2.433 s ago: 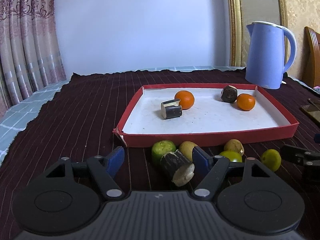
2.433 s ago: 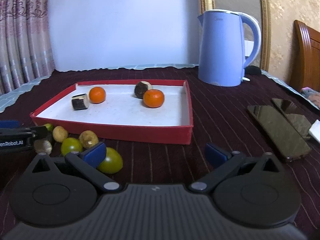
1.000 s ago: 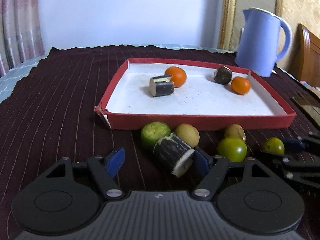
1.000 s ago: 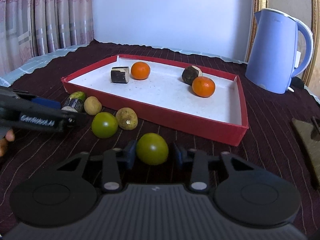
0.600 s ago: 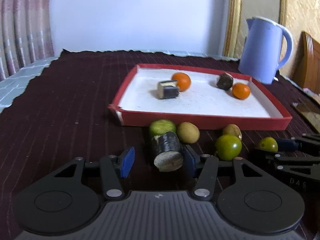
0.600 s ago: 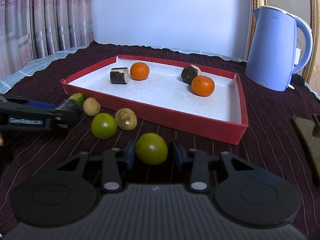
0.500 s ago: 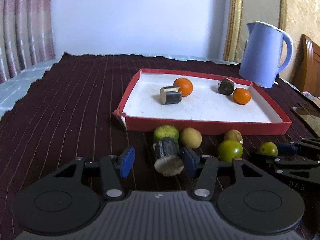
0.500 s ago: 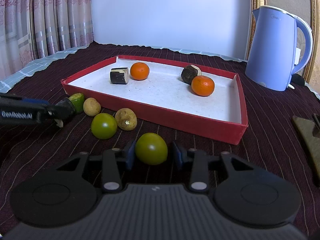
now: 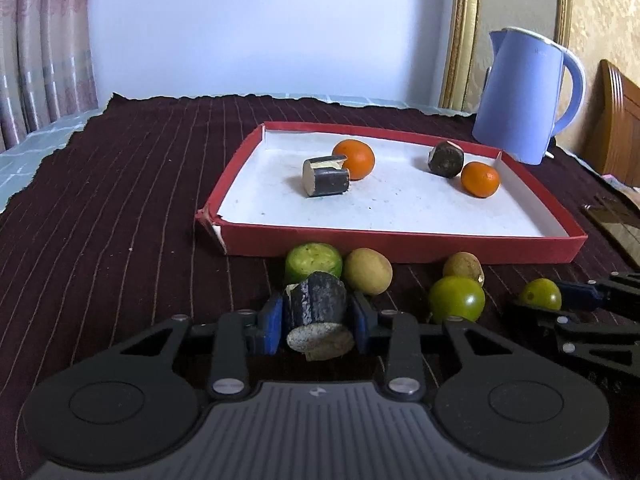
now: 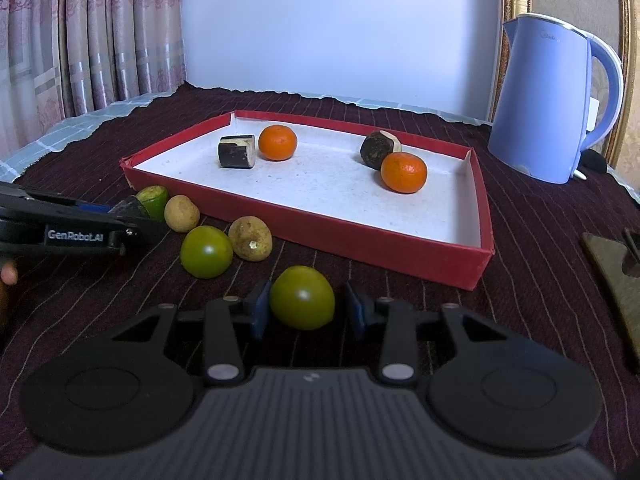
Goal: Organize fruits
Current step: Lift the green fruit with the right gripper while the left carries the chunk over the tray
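Sugarcane stub (image 9: 316, 312) lengthwise toward camera

In the tray (image 10: 478, 216) lie two oranges (image 10: 277, 142), each beside a cane piece (image 10: 236, 151). Before the tray's near wall sits a row of loose fruits (image 10: 206, 251) (one between the right gripper's (image 10: 308, 307) fingers). A kettle (image 10: 550, 100) stands behind the tray's right corner.

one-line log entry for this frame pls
left gripper: shut on dark cane piece | right gripper: straddling green fruit, gap one side | red tray: two oranges, two cane pieces
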